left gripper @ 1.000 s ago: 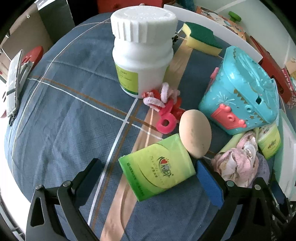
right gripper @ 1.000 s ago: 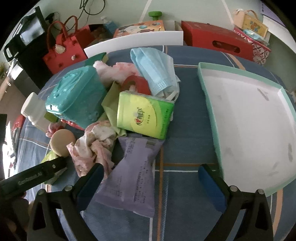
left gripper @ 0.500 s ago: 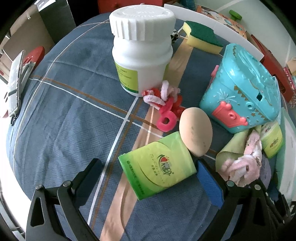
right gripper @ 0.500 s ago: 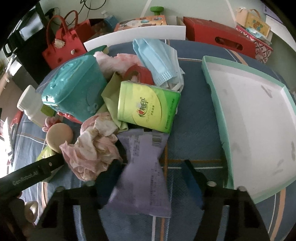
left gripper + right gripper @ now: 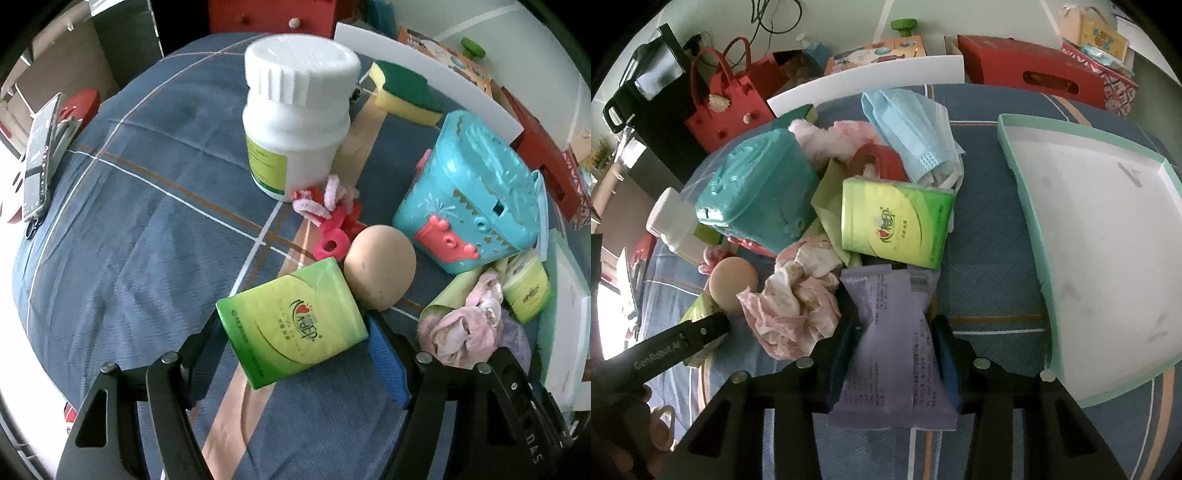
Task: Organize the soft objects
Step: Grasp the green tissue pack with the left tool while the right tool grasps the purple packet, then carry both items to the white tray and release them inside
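Now both hand-held grippers are closing, where a second ago both stood wide. The right hand-held gripper (image 5: 894, 354) already pinches the purple soft pack (image 5: 892, 350), which lies at 6 o'clock of the pile. The left hand-held gripper (image 5: 291, 354) narrows around the green tissue pack (image 5: 291, 321), pads not yet pressing. Judgement: both lifts are imminent, likely toward the tray (image 5: 1027, 206) at 3 o'clock.

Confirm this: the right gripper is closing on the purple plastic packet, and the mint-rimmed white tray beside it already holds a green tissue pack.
Wrong on the tray. In the right wrist view the mint-rimmed white tray holds nothing; the green tissue pack lies outside it. The right gripper is closing on the purple plastic packet.
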The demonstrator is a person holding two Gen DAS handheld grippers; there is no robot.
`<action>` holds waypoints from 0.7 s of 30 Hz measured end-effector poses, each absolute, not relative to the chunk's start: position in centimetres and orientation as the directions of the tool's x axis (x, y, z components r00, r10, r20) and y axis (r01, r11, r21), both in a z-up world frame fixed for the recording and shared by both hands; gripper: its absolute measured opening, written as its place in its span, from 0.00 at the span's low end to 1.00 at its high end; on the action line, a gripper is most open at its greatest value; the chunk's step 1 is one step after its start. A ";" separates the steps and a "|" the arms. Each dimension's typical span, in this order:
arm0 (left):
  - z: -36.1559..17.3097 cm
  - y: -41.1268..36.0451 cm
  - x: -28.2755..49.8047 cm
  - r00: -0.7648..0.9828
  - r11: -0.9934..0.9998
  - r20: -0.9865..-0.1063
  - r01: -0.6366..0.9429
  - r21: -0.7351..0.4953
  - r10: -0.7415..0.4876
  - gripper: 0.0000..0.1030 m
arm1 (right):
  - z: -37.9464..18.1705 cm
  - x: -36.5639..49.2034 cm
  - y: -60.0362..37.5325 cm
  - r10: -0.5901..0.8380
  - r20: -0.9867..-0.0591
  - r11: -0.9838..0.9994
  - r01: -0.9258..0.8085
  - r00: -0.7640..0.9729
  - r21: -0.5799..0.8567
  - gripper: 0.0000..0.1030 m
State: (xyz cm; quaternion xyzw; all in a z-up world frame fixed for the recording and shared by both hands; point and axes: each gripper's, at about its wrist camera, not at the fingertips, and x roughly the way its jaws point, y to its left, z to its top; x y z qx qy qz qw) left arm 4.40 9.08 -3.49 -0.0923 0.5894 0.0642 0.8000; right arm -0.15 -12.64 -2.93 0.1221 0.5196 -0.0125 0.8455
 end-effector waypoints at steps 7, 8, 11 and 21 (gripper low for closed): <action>-1.4 10.9 3.3 0.356 0.965 -0.934 -0.250 -0.077 0.017 0.73 | -1.5 -1.2 -13.0 0.111 -0.863 0.964 0.158 0.493 0.215 0.39; -1.1 11.1 3.2 0.366 0.964 -0.930 -0.254 -0.075 0.024 0.73 | -1.4 -1.3 -13.1 0.114 -0.861 0.963 0.159 0.496 0.219 0.39; -0.4 11.2 2.6 0.381 0.961 -0.924 -0.266 -0.072 0.037 0.73 | -0.8 -1.7 -13.6 0.128 -0.851 0.958 0.157 0.510 0.238 0.37; 1.5 10.8 1.9 0.432 0.963 -0.901 -0.260 -0.075 0.046 0.73 | 2.3 -3.0 -14.4 0.137 -0.786 0.949 0.146 0.603 0.278 0.37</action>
